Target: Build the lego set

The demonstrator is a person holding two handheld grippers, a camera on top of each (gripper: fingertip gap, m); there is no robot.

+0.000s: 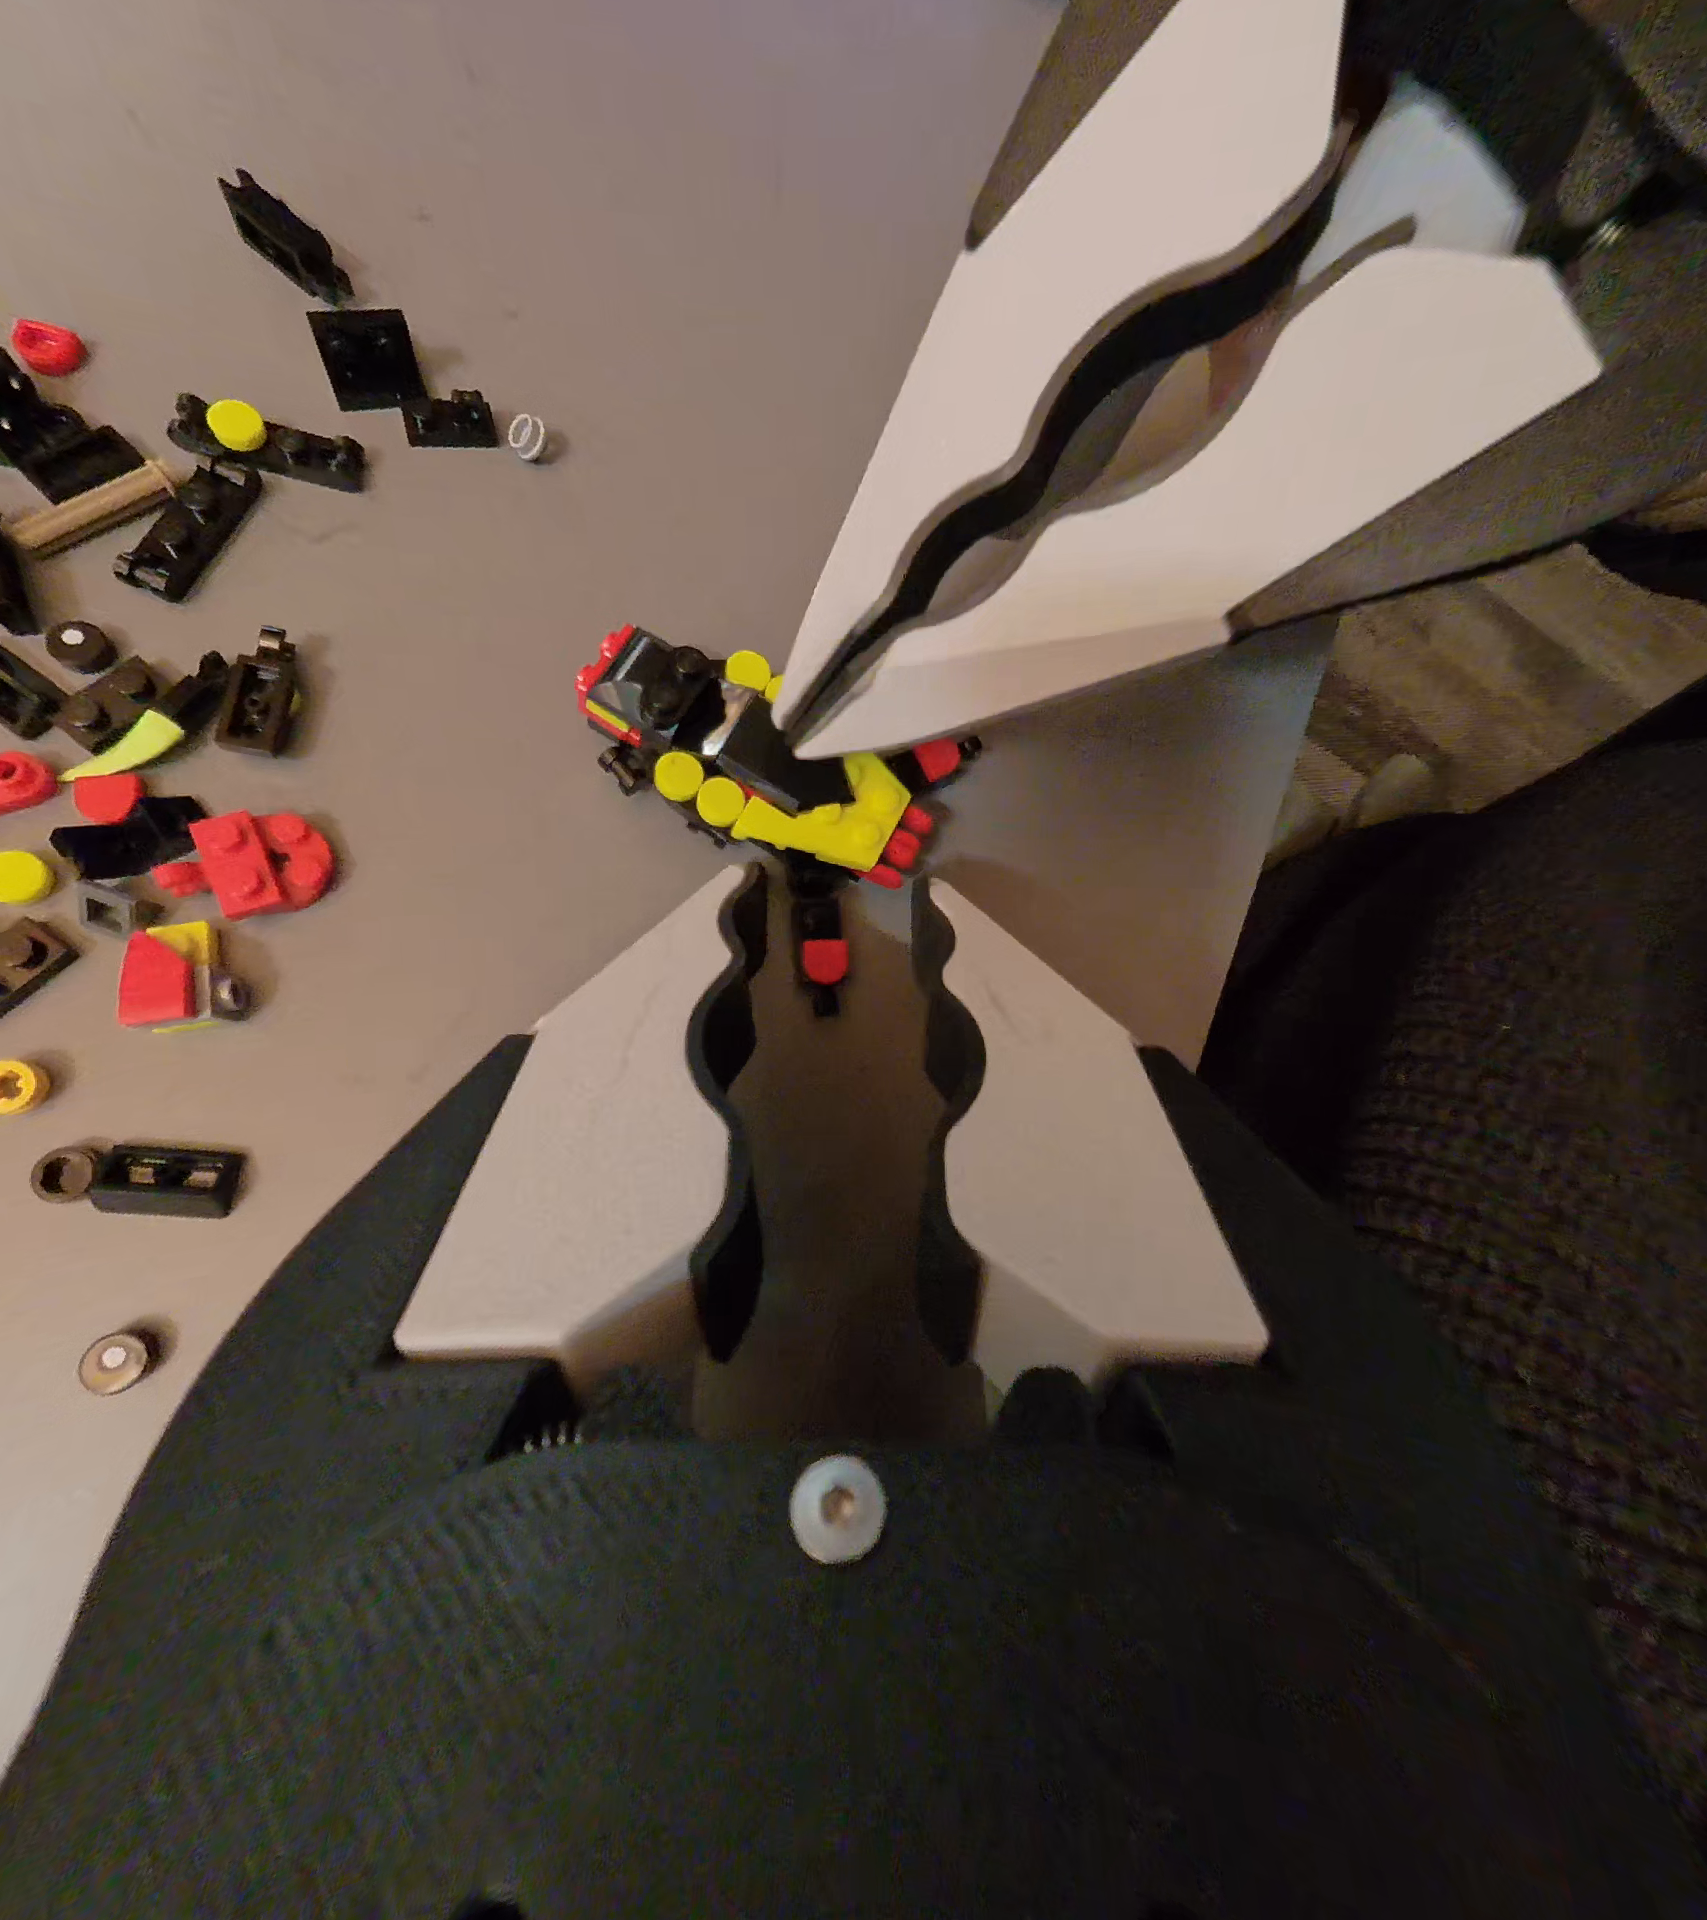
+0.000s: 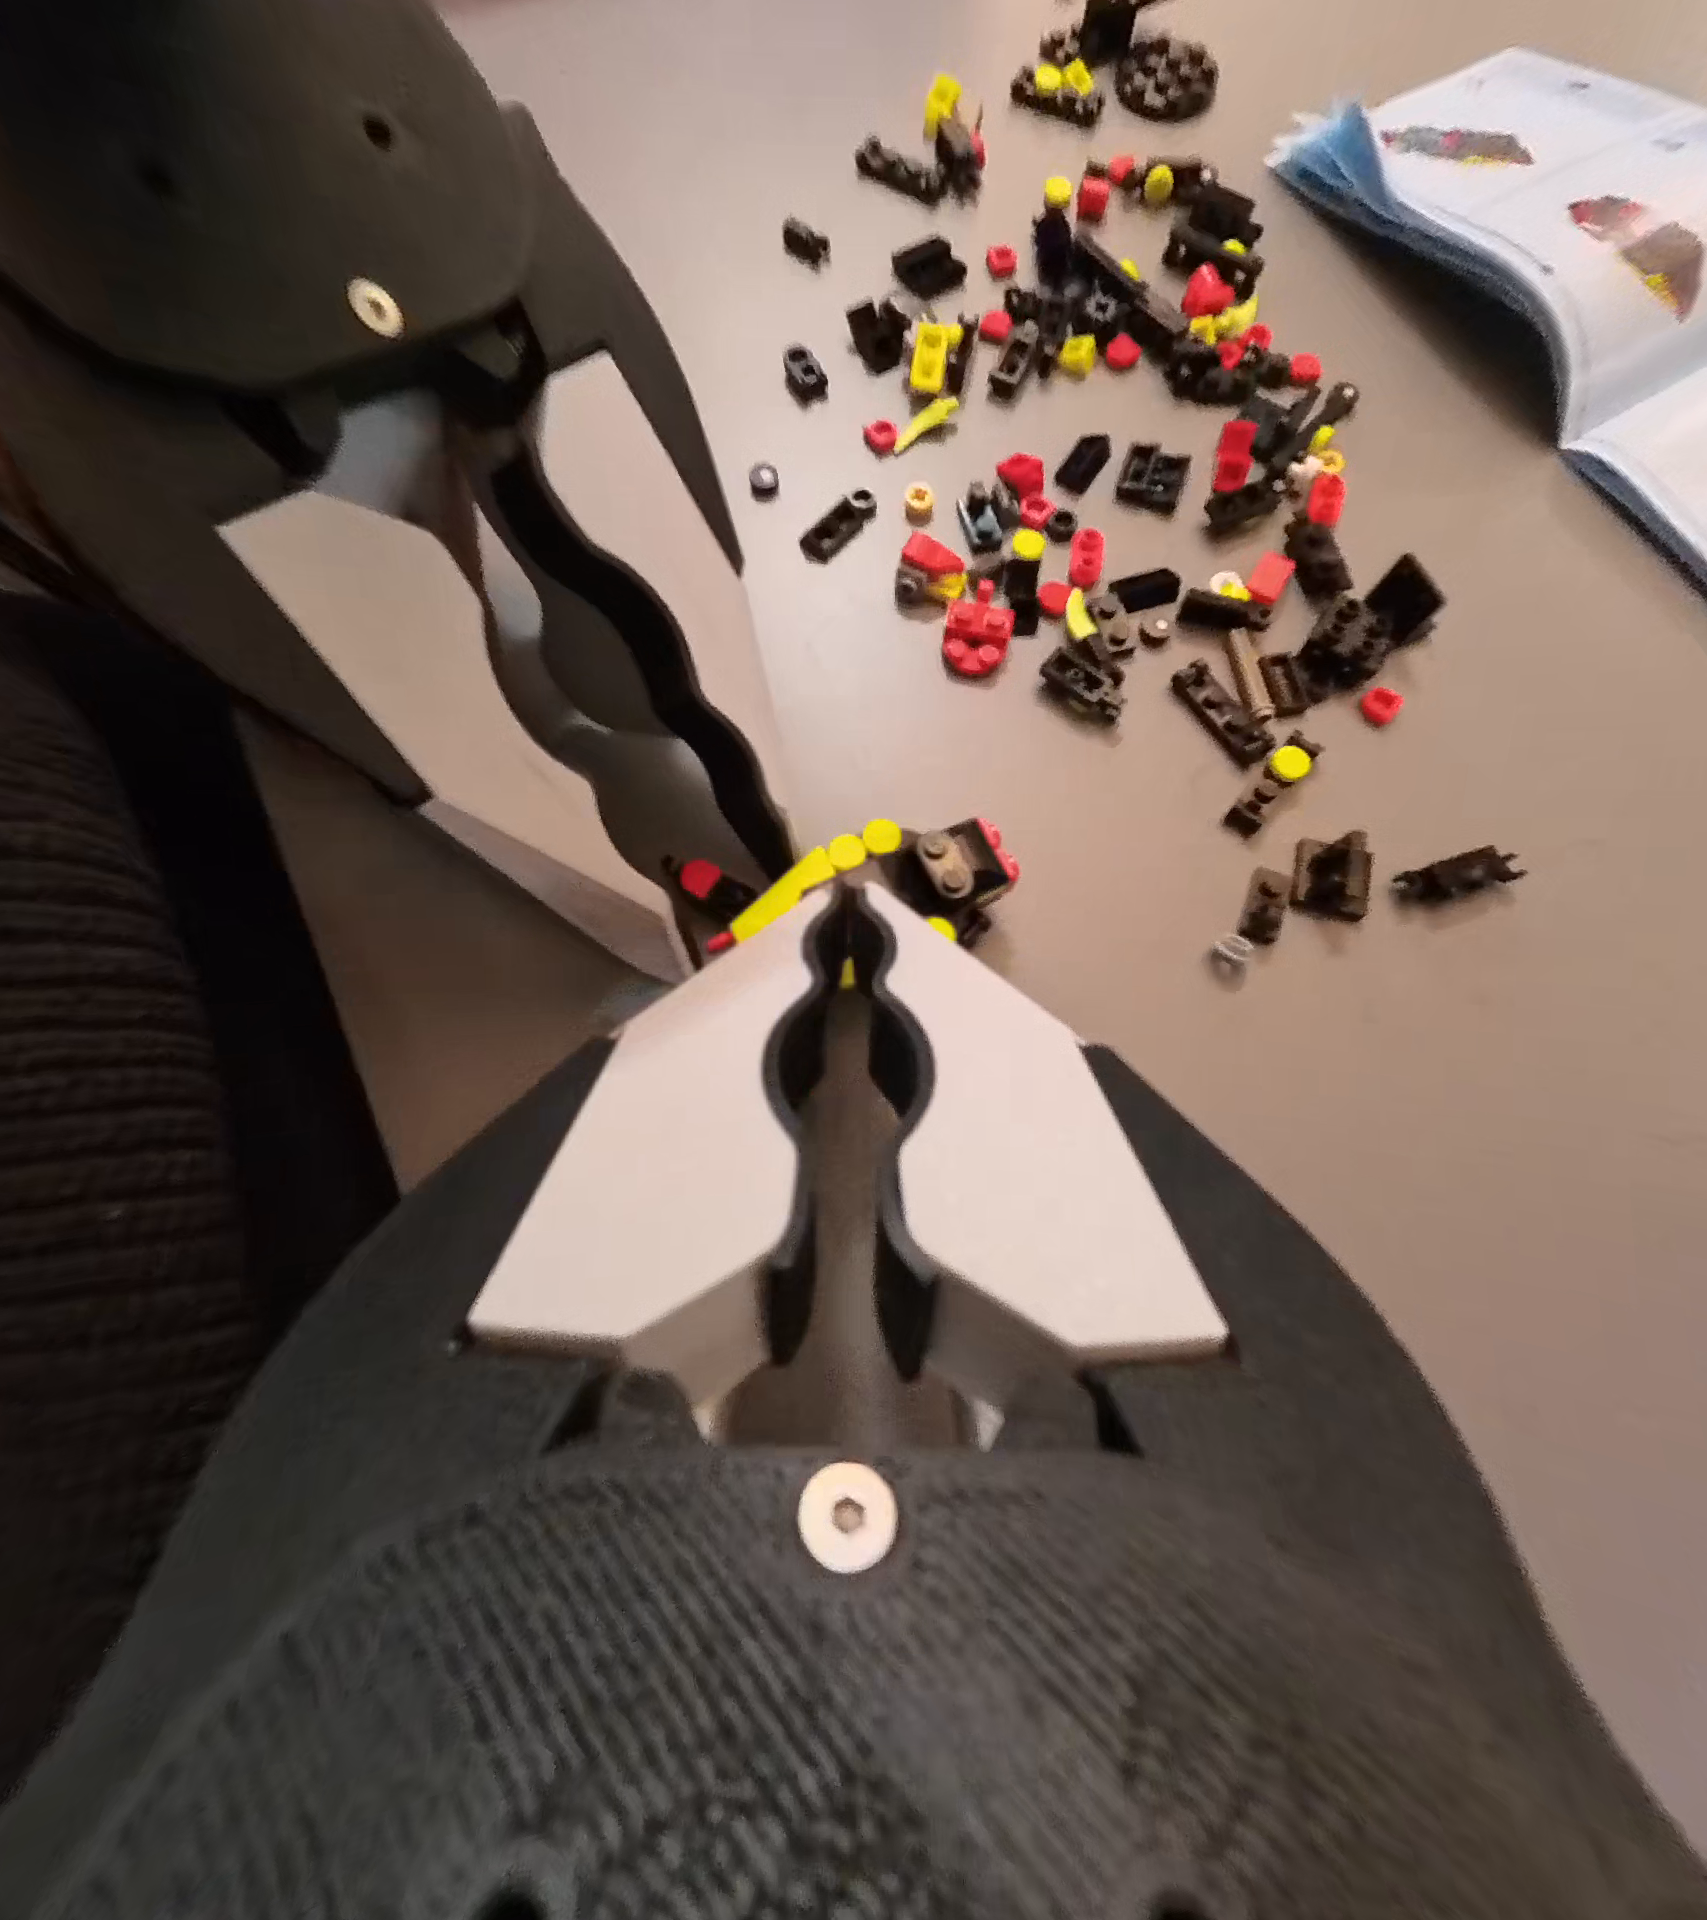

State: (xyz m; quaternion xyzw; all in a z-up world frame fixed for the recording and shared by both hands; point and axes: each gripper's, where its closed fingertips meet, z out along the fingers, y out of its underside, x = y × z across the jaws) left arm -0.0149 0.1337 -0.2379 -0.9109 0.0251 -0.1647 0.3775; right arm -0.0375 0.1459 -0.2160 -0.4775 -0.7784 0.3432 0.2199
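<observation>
We see the left gripper [image 1: 833, 883] with fingers set moderately apart, straddling the black-and-red tail piece of a small brick model [image 1: 776, 769]; its pads show a gap on both sides, so nothing is clamped. The right gripper [image 2: 844, 904] comes in from 1 o'clock in the left wrist view, its tips nearly together and pinched on the model's top around the black slope and yellow plate. The model, black, yellow and red, sits at frame centre on the grey table [image 1: 620, 260], close to the table edge. Loose bricks [image 1: 153, 727] in black, red and yellow scatter from 9 to 11 o'clock of the model in the left wrist view. In the right wrist view an open instruction booklet [image 2: 1607, 260] lies at 2 o'clock, beyond the pile. Dark knit fabric [image 1: 1555, 1247] fills the 4 o'clock side.
</observation>
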